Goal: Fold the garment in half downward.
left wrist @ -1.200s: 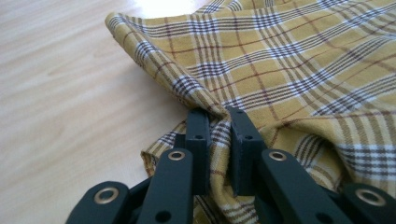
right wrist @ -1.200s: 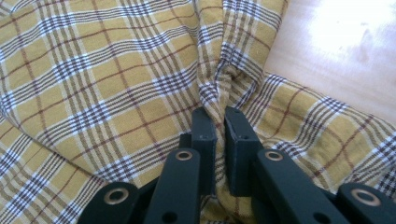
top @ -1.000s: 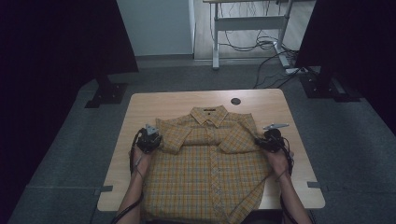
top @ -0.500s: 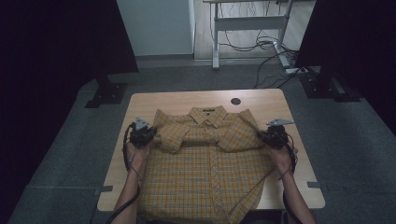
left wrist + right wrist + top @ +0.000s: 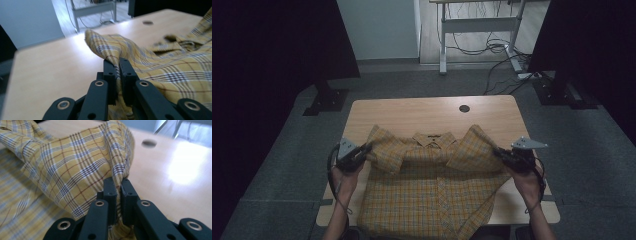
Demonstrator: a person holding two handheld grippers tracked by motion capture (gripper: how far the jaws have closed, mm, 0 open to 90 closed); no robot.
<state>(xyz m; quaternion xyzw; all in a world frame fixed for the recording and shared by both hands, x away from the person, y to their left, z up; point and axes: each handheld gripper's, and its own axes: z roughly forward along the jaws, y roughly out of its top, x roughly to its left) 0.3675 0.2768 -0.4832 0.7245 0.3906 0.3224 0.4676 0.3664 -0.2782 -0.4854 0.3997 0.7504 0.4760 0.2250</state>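
Note:
A yellow plaid shirt (image 5: 432,192) lies front-up on the wooden table (image 5: 422,112), collar toward the far side, hem hanging over the near edge. Both sleeves are folded in across the chest. My left gripper (image 5: 368,148) is shut on the shirt's left shoulder fold, lifted a little off the table; in the left gripper view the shirt (image 5: 155,62) is pinched between the jaws of my left gripper (image 5: 118,61). My right gripper (image 5: 497,151) is shut on the right shoulder fold; in the right gripper view my right gripper (image 5: 117,181) clamps the shirt (image 5: 75,162).
A dark round hole (image 5: 464,108) sits in the table's far right part. Black stands (image 5: 329,97) flank the table on the grey floor. A desk frame with cables (image 5: 484,47) stands behind.
Both grippers have risen and moved outward and toward the far side, drawing the shoulder folds of the shirt up and apart. The shirt is spread wider across the table.

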